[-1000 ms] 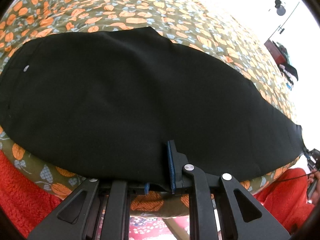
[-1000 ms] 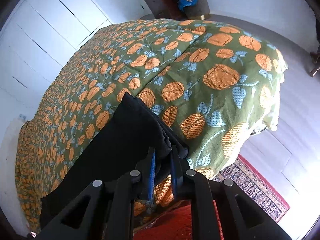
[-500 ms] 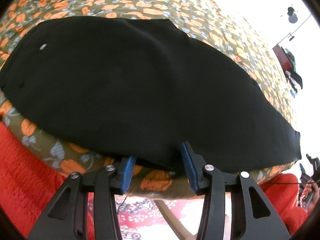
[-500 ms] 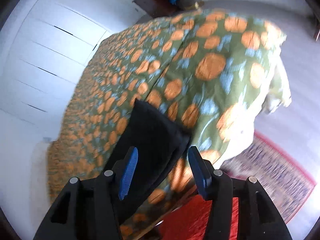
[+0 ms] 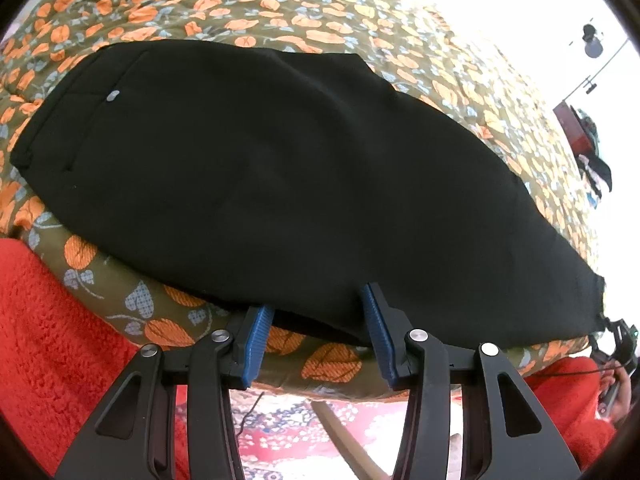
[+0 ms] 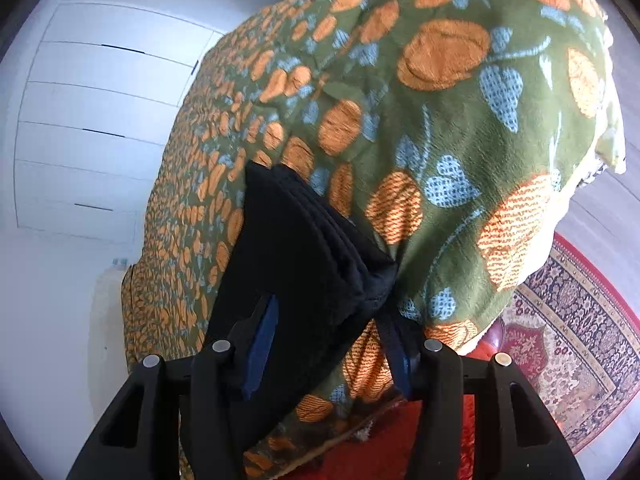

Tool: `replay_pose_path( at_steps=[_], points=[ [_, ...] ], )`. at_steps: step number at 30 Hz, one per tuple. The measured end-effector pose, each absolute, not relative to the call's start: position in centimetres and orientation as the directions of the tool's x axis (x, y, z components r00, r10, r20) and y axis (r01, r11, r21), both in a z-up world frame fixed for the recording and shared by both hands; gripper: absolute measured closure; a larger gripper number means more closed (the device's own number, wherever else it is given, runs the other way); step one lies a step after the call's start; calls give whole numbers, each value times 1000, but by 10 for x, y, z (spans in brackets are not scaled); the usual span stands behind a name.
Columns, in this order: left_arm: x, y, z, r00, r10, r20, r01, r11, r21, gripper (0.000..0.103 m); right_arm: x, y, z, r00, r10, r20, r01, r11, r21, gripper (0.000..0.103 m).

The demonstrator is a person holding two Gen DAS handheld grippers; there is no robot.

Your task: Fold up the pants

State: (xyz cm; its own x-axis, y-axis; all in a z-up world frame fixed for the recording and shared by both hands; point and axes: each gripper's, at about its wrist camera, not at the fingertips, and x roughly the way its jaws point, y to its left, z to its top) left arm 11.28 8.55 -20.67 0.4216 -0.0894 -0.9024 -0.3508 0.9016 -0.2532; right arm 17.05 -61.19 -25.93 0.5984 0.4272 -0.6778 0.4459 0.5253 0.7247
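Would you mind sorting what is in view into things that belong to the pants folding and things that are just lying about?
Belongs to the job:
- black pants, lying on the bed
- left gripper, open
- right gripper, open
- floral bedspread, the folding surface

Just lying about:
- patterned rug
- red blanket
- white drawers

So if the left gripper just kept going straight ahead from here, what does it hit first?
Most likely the near edge of the black pants, lying just beyond the open left gripper on the floral bedspread; depth is uncertain.
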Motion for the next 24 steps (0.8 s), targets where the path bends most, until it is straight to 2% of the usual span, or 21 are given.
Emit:
replay_pose_path(
  at_steps=[3, 4, 5, 6, 11, 16, 24],
  points=[
    [113, 84, -206, 423, -83, -902, -353, 902, -249, 55, 169, -618, -265, 617, 443, -651, 446, 484, 753, 52],
    [113, 84, -204, 427, -80, -901, -357, 901, -249, 55, 169, -617, -265, 620, 448, -644, 437, 484, 758, 55],
    [111, 85, -201, 434, -73, -898, -365, 897, -249, 55, 168, -616, -263, 623, 451, -639, 427, 489, 761, 76],
    [109, 87, -196, 448, -61, -892, -378, 891, -251, 56, 167, -616, -262, 628, 454, -632, 415, 492, 765, 90],
    [95, 90, -168, 512, 1, -859, -420, 872, -250, 56, 160, -604, -241, 661, 408, -630, 381, 541, 750, 93],
    [99, 82, -158, 556, 16, -831, -368, 901, -229, 55, 160, -573, -198, 703, 397, -589, 277, 610, 742, 93],
    [106, 78, -173, 536, -86, -840, -311, 905, -291, 55, 175, -462, -160, 662, 567, -490, 55, 616, 786, 93]
  ],
)
